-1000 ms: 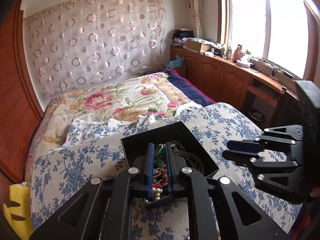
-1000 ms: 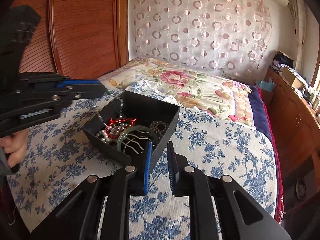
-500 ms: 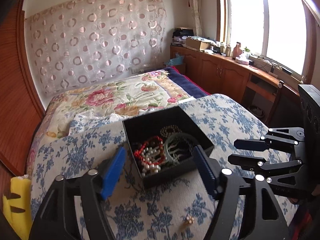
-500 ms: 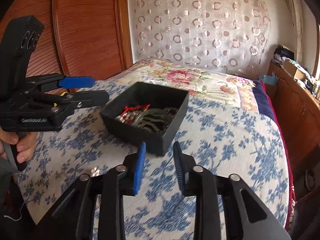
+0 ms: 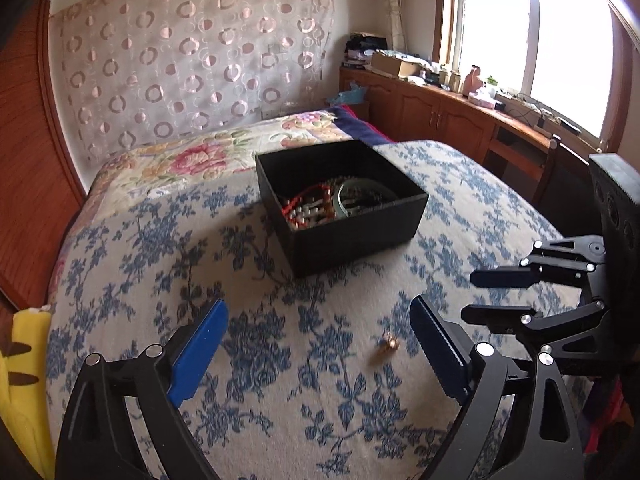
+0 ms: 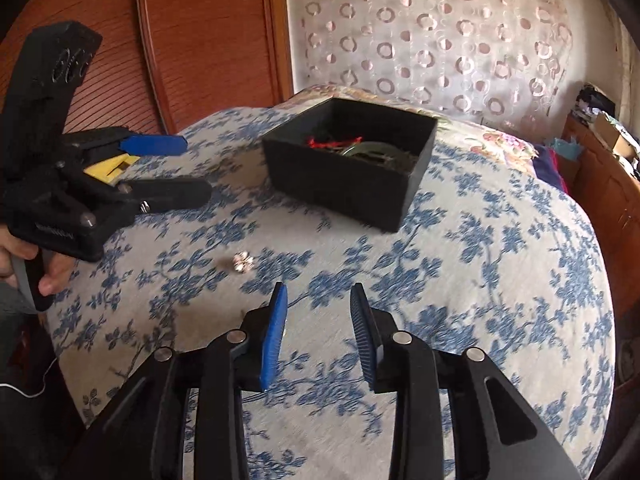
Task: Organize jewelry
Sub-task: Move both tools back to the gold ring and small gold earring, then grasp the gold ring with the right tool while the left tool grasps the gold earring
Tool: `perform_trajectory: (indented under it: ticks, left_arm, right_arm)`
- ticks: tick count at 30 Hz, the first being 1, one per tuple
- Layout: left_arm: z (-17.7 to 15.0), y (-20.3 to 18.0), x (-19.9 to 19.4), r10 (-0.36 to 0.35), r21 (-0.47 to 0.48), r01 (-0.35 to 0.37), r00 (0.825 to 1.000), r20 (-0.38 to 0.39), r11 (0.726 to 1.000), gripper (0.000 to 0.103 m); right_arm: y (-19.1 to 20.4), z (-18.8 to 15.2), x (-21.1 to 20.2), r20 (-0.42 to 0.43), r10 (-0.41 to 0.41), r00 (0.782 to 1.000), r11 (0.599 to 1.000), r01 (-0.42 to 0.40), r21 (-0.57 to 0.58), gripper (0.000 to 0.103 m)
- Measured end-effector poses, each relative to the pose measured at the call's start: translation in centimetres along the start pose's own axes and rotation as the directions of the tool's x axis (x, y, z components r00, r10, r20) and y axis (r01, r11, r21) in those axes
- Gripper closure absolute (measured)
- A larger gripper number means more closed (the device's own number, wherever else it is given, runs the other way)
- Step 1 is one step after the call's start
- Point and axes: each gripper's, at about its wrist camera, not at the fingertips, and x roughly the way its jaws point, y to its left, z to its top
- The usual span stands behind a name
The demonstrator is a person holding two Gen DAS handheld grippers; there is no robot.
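A black open box [image 5: 352,224] [image 6: 344,176] sits on the blue-flowered bedspread and holds red beads, pearls and a green bangle [image 5: 360,196]. A small gold and pearl piece of jewelry [image 5: 389,345] [image 6: 243,261] lies loose on the bedspread in front of the box. My left gripper [image 5: 318,350] is wide open and empty, low over the cloth, with the small piece just inside its right finger. My right gripper [image 6: 318,332] is open and empty, to the right of the small piece.
The bedspread [image 5: 248,360] covers a rounded surface that drops away at its edges. A floral quilt [image 5: 192,156] lies behind the box. A wooden cabinet run [image 5: 440,116] under the window stands at the right. A yellow object [image 5: 24,376] lies at the left edge.
My left gripper let go of the jewelry over the box, opened wide and pulled back toward me. My right gripper opened and also drew back. The small piece came into view on the cloth.
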Motion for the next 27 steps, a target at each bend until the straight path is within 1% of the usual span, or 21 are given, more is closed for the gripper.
perform_trajectory:
  ticks: [2, 6, 11, 13, 14, 16, 19, 25, 27]
  left_arm:
    - [-0.7, 0.1, 0.5, 0.004, 0.002, -0.004, 1.0, -0.021, 1.0, 0.014]
    - [-2.0, 0.6, 1.8, 0.006, 0.01, -0.005, 0.996, -0.086, 1.0, 0.014]
    - [-2.8, 0.9, 3.0, 0.004, 0.016, -0.002, 0.991, -0.136, 1.0, 0.014]
    - [-2.9, 0.9, 3.5, 0.011, 0.024, -0.008, 0.988, -0.156, 1.0, 0.013]
    - [-3.0, 0.8, 3.5, 0.015, 0.032, -0.01, 0.987, -0.158, 0.999, 0.009]
    - [-3.0, 0.7, 3.4, 0.003, 0.039, 0.003, 0.987, -0.158, 0.999, 0.008]
    - [-3.1, 0.1, 3.4, 0.004, 0.069, 0.007, 0.986, -0.165, 0.998, 0.007]
    - [-3.5, -0.1, 3.1, -0.025, 0.085, 0.04, 0.985, -0.169, 0.996, 0.007]
    - [-3.6, -0.3, 2.9, -0.021, 0.095, 0.038, 0.986, -0.168, 0.995, 0.007]
  right_arm:
    - [0.5, -0.2, 0.1, -0.011, 0.002, 1.0, 1.0, -0.002, -0.01, 0.056]
    - [1.6, -0.4, 0.4, -0.027, 0.022, 0.999, 0.999, -0.023, -0.033, 0.056]
    - [2.8, -0.6, 1.3, -0.074, 0.032, 0.997, 0.997, -0.037, -0.075, 0.056]
    - [3.0, -0.7, 1.5, -0.076, 0.005, 0.997, 0.995, -0.012, -0.1, 0.068]
    - [2.9, -0.8, 1.5, -0.075, 0.008, 0.997, 0.994, -0.016, -0.105, 0.082]
    - [2.7, -0.7, 1.5, -0.081, 0.017, 0.997, 0.995, -0.025, -0.095, 0.081]
    - [2.0, -0.9, 1.3, -0.079, 0.003, 0.997, 0.996, -0.01, -0.087, 0.081]
    - [0.9, -1.6, 0.7, -0.073, -0.007, 0.997, 0.998, 0.002, -0.068, 0.081]
    - [0.7, -1.8, 0.5, -0.072, -0.013, 0.997, 0.998, 0.008, -0.069, 0.081]
